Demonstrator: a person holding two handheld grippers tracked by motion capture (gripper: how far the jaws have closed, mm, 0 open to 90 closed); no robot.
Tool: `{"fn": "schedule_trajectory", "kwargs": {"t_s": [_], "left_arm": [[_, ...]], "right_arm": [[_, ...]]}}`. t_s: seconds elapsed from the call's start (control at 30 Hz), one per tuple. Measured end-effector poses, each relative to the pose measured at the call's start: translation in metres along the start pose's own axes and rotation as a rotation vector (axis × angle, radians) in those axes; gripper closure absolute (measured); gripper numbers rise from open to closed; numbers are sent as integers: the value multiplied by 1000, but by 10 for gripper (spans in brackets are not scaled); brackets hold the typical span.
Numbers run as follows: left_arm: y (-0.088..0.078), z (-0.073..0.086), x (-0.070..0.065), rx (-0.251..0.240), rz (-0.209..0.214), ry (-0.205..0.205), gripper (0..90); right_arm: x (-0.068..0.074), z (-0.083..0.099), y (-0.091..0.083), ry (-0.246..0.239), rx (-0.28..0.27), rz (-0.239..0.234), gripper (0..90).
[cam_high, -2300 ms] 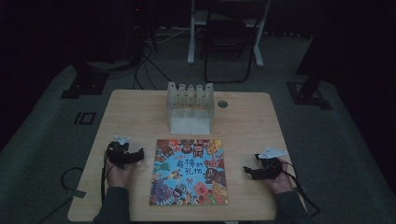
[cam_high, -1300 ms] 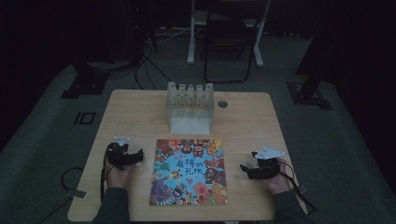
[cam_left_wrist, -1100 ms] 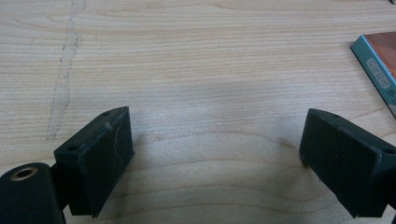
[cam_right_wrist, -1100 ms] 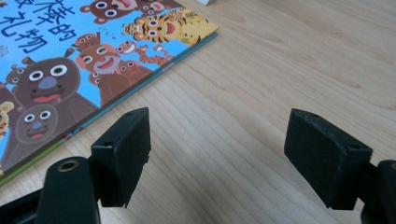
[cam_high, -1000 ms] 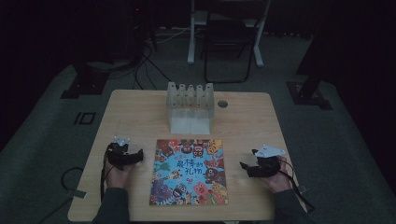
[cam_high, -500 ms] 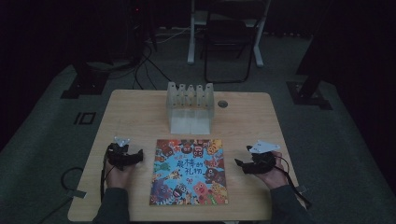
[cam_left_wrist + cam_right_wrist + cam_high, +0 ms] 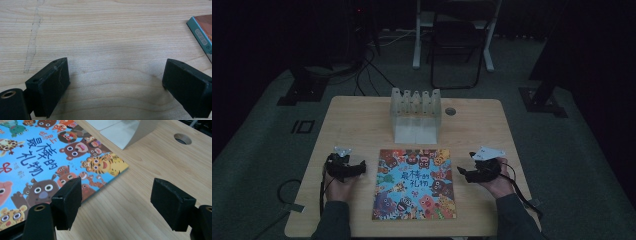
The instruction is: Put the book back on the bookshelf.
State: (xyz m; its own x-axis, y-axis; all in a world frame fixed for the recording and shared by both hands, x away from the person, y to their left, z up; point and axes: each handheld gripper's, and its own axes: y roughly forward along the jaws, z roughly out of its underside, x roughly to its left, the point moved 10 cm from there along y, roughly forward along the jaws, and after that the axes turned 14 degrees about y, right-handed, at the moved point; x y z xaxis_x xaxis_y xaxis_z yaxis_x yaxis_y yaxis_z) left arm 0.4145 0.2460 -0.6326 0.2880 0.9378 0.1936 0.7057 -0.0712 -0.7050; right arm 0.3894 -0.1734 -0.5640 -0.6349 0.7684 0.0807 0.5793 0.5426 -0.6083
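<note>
the left gripper [image 7: 360, 168] sits low over the counter [image 7: 362, 125] near its front left, its fingers [image 7: 50, 85] spread wide with only bare wood between them. those fingers have just been opening a little further, nothing between them. a corner of the book [image 7: 202, 32] shows at the right edge of the left gripper view. the right gripper [image 7: 462, 172] is held just off the book's right edge, pointing toward it, fingers [image 7: 68, 200] spread and holding nothing; in the right gripper view one finger overlaps the cover's edge and the other is over bare wood. the book [image 7: 414, 185] lies flat, closed, cover up, at the front middle of the counter between the two grippers. behind it, just beyond its far edge, stands a clear rack [image 7: 416, 115], upright. a round hole [image 7: 450, 111] in the counter lies just right of the rack.
</note>
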Motion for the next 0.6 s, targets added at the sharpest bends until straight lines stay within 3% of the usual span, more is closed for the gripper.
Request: {"fn": "schedule_trajectory", "kwargs": {"t_s": [0.6], "left_arm": [[0, 0, 0, 0, 5, 6, 65]], "right_arm": [[13, -23, 23, -17, -12, -41, 237]]}}
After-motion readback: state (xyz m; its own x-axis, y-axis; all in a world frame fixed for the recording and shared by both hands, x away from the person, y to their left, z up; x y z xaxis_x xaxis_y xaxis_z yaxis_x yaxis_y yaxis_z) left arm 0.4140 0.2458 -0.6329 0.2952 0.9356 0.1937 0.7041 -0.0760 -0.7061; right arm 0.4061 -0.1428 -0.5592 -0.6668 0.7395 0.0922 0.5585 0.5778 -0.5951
